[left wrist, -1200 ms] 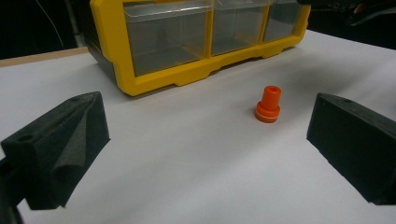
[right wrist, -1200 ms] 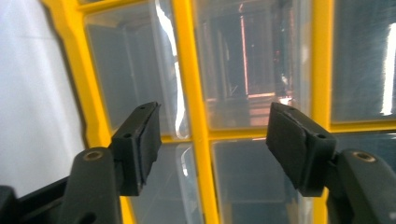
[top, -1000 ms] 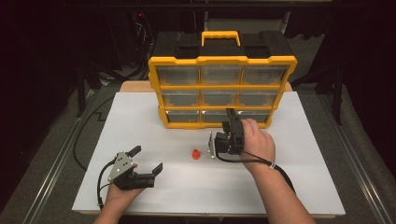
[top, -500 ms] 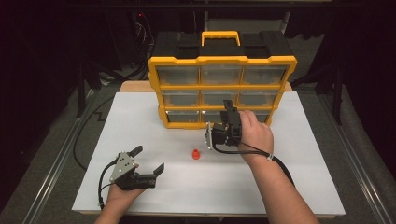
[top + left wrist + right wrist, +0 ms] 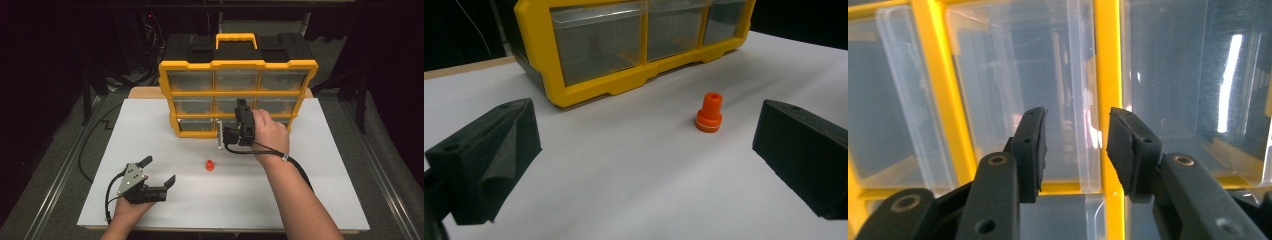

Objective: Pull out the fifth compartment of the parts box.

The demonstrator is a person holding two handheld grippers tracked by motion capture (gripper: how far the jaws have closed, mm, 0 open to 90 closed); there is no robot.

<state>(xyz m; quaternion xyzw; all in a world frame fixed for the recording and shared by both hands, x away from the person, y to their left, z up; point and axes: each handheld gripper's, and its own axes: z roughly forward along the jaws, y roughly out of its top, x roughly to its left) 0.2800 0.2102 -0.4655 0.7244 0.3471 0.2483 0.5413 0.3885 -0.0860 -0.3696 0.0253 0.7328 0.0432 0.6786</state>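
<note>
We hold the right gripper (image 5: pixel 231 131) up against the front of the yellow drawer cabinet (image 5: pixel 238 92), which stands at the far side of the white table (image 5: pixel 310 200), and the step in hand looks to us like opening one of its clear drawers. In the right gripper view the jaws stand a little apart with nothing between them, turned sideways, with the lip of a clear drawer (image 5: pixel 1020 95) and a yellow frame bar (image 5: pixel 1108 55) just beyond their tips. To do this well, we judge we should centre the jaws on the drawer's raised front lip rather than on the yellow bar, close gently since the plastic is thin and slick, and pull straight toward the near edge so the cabinet does not slide or tip. The left gripper (image 5: pixel 159 175) rests low on the near left of the table, jaws spread wide and empty. The small orange part (image 5: pixel 210 164) stands upright on the bare table between the two grippers, well apart from the cabinet. The drawers we can see through in the left gripper view, those of the bottom row (image 5: pixel 596 42), look empty; the upper rows are too hazy for us to tell.
</note>
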